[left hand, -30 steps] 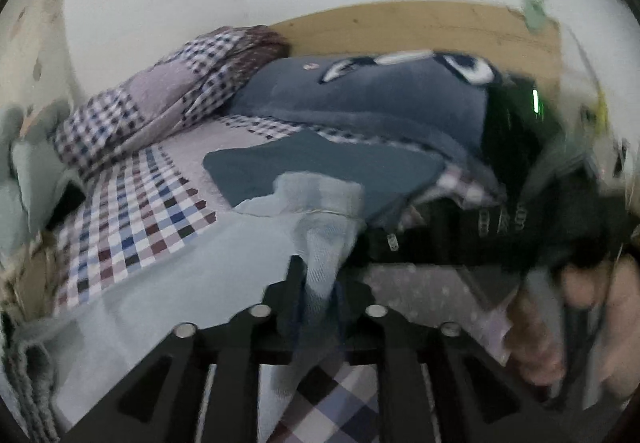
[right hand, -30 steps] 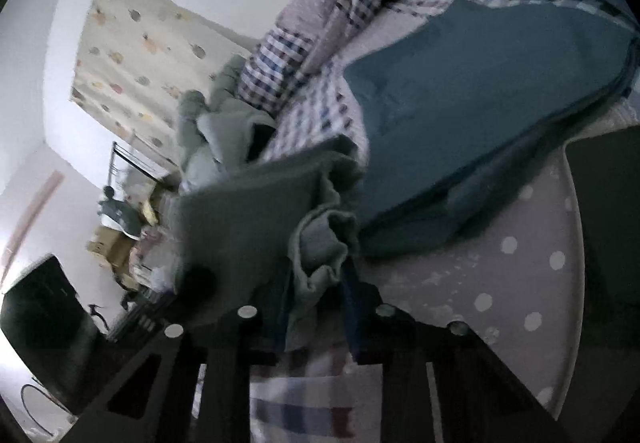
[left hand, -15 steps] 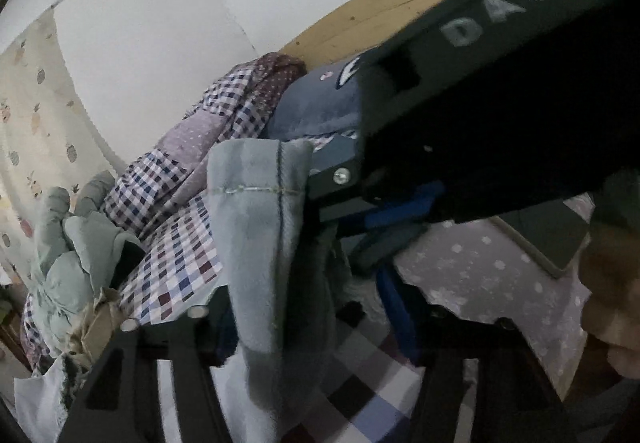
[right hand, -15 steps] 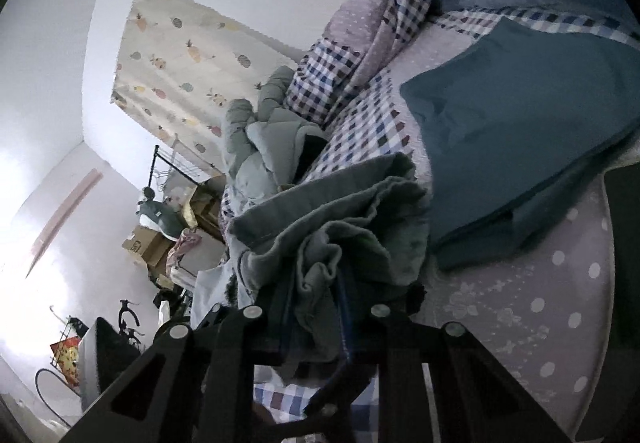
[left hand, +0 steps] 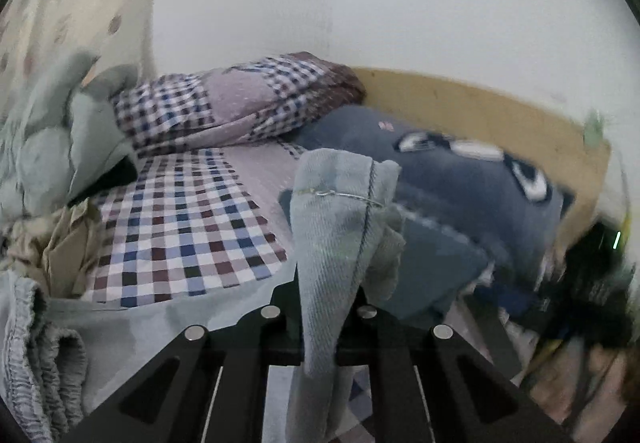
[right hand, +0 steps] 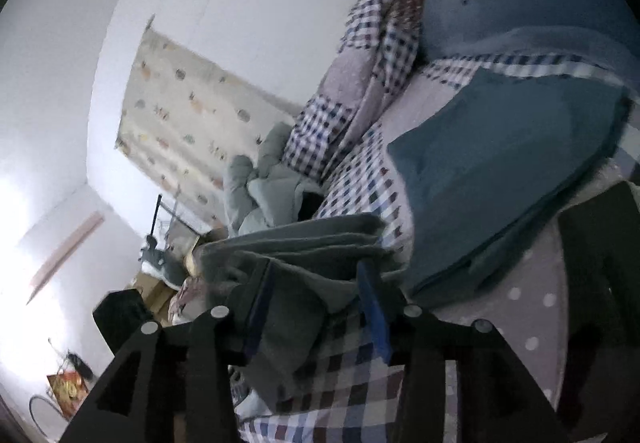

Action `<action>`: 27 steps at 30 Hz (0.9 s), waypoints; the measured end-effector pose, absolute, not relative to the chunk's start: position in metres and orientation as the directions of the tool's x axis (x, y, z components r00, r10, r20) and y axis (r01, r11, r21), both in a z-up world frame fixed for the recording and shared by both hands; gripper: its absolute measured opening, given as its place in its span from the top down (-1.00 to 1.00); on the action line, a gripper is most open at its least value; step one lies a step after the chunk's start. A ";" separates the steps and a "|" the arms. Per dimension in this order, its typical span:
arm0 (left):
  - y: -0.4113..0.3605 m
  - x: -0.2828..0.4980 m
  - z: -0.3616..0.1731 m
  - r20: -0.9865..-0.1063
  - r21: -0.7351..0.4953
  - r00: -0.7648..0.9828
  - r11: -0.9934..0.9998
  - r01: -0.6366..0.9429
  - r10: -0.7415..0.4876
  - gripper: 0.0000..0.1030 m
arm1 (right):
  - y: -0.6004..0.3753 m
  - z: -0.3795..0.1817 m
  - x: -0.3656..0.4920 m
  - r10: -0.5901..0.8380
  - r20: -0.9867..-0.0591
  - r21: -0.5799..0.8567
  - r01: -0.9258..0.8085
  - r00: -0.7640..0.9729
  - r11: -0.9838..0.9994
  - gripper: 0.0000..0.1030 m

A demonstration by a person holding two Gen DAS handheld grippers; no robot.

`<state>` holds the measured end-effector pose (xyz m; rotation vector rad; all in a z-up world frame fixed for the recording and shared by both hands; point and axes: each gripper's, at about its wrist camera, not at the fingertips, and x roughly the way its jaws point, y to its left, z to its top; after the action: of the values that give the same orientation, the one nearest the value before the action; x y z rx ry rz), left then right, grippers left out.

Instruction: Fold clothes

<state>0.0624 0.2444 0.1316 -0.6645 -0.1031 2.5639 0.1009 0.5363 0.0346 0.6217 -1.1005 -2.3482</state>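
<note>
My left gripper (left hand: 325,309) is shut on a hemmed corner of a light blue-grey garment (left hand: 332,235), which stands up from the fingers and hangs down below them. In the right wrist view the same garment (right hand: 292,255) lies bunched between the two blue finger pads (right hand: 374,307). My right gripper (right hand: 316,307) is open, with its jaws set wide apart around the cloth. It also shows blurred at the right edge of the left wrist view (left hand: 588,283). A folded dark teal garment (right hand: 500,171) lies on the bed just beyond.
The bed has a checked sheet (left hand: 188,227). A checked quilt (left hand: 240,107) and a blue cushion with eyes (left hand: 460,171) lie against the wooden headboard (left hand: 480,115). A pale green jacket (left hand: 60,147) and beige cloth (left hand: 68,251) lie at the left. A dark flat object (right hand: 600,263) sits at the right.
The right gripper's fingers have spread apart around the garment. The right gripper has moved from right in front of the left camera out to its right edge.
</note>
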 end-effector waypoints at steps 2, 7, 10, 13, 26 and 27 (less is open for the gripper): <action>0.223 0.058 0.145 -0.420 -0.224 -0.773 -0.880 -0.419 0.476 0.87 | 0.531 0.035 0.099 -0.582 -0.223 0.780 0.215 -0.782 -0.588 0.07; 0.186 0.055 0.168 -0.393 -0.276 -0.778 -0.870 -0.409 0.491 0.87 | 0.492 0.038 0.088 -0.591 -0.330 0.696 0.233 -0.737 -0.679 -0.03; 0.174 0.060 0.178 -0.385 -0.279 -0.776 -0.864 -0.419 0.500 0.87 | 0.465 0.039 0.080 -0.605 -0.353 0.677 0.251 -0.714 -0.692 -0.05; 0.165 0.062 0.186 -0.380 -0.279 -0.770 -0.857 -0.432 0.512 0.87 | 0.439 0.041 0.071 -0.618 -0.375 0.660 0.269 -0.691 -0.702 -0.07; 0.060 0.096 0.222 -0.244 -0.309 -0.860 -0.877 -0.368 0.447 0.88 | 0.328 0.094 -0.008 -0.605 -0.411 0.587 0.310 -0.682 -0.748 -0.07; 0.047 0.101 0.225 -0.225 -0.309 -0.877 -0.884 -0.350 0.425 0.88 | 0.315 0.103 -0.012 -0.607 -0.407 0.575 0.324 -0.683 -0.751 -0.07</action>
<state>0.1010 0.0465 0.2254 -0.4040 -0.3652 2.6802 -0.0124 0.3150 0.1028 0.8097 -0.6377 -2.3983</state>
